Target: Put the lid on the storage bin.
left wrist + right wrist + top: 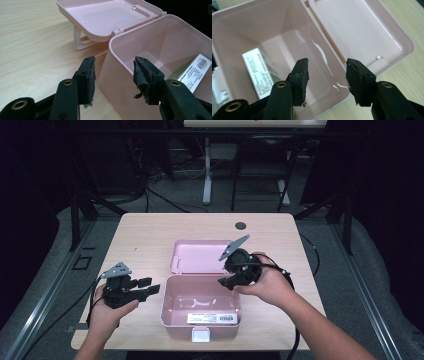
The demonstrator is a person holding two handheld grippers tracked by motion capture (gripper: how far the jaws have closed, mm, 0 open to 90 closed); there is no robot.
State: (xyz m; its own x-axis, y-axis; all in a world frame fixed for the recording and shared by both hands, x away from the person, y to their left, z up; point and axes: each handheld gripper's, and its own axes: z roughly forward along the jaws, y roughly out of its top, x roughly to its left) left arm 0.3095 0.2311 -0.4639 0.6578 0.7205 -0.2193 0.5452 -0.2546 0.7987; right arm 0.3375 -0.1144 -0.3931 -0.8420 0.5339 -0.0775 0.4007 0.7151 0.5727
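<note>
Pink box (201, 306) sits mid-table, its lid (199, 255) flung open flat behind it, a white label (211, 318) on its front wall. Left gripper (149, 287), jaws apart and empty, hovers just left of the box. Right gripper (223, 281), likewise gaping with nothing held, hangs over the box's right rear corner.

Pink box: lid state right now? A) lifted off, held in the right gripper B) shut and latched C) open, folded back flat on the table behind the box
C: the lid lies open behind the pink box, inner face up; both grippers are empty.
</note>
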